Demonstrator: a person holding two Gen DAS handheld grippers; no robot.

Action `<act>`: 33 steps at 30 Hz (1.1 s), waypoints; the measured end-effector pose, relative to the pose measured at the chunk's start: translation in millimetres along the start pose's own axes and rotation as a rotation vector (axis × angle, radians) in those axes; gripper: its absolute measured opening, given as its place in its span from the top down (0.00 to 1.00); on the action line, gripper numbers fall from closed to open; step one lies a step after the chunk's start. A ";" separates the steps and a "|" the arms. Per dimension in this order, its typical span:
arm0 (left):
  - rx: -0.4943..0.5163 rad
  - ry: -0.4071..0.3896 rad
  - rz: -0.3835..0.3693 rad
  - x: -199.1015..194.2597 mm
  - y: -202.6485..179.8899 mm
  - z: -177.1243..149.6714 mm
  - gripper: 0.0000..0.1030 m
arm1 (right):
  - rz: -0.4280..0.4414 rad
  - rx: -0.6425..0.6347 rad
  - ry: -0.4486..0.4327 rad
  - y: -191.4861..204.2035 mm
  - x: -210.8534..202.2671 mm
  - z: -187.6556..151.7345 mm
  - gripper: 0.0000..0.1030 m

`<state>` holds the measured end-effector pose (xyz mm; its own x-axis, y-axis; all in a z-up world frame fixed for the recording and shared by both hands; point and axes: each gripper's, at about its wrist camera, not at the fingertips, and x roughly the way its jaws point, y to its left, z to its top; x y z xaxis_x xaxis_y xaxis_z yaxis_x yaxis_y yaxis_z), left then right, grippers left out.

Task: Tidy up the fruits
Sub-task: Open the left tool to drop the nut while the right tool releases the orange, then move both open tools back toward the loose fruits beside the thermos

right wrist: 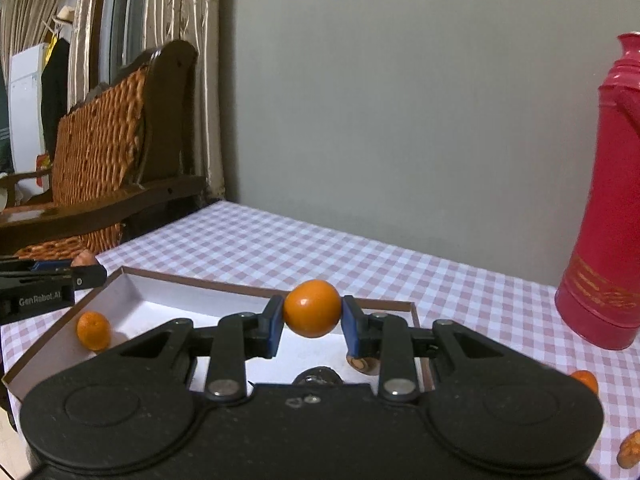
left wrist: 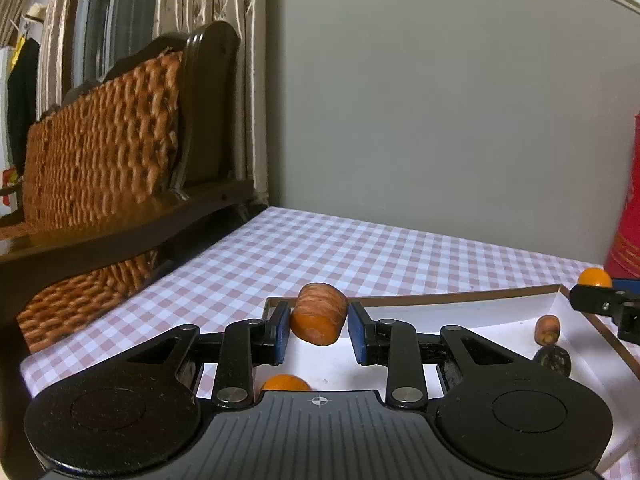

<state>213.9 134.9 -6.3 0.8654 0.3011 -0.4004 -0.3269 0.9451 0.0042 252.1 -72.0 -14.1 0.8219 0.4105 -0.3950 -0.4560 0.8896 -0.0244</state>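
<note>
The left gripper (left wrist: 319,330) pinches a stubby carrot piece (left wrist: 319,314) between its blue fingers (left wrist: 283,330), lifted above the near-left corner of a shallow white box (left wrist: 460,312). The piece's long axis runs roughly across the gap from finger to finger, tilted, with one cut face turned down and toward the camera.

The right gripper (right wrist: 312,330) holds a round orange fruit (right wrist: 312,309), its fingers (right wrist: 273,326) pressed against both sides, above the box (right wrist: 132,280); being round, the fruit shows no clear long axis.

In the box lie a small orange fruit (right wrist: 93,330) near the left wall, a second short carrot piece (left wrist: 547,330) with its cut end facing the left camera, and a dark lump (left wrist: 552,361) just beside it, too dim to name. Another orange fruit (left wrist: 285,382) peeps out below the left gripper.

On the checked worktop (right wrist: 360,256) two more orange pieces (right wrist: 585,381) lie right of the box. A red flask (right wrist: 608,208) stands well to the right; its gold lettering is too blurred to read. The left gripper's side, seen from the right camera, reads "GenRobot.AI" (right wrist: 40,300). A wicker-backed chair (right wrist: 108,144) stands beside the worktop.
</note>
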 end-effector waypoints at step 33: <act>0.046 -0.022 -0.060 -52.0 -14.9 -28.8 0.00 | -0.134 0.041 -0.074 -12.0 -59.3 -32.8 0.06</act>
<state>162.8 101.4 -11.9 0.8911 0.2464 -0.3811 -0.2572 0.9661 0.0231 197.7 -113.7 -20.5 0.8981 0.2995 -0.3222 -0.3274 0.9443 -0.0348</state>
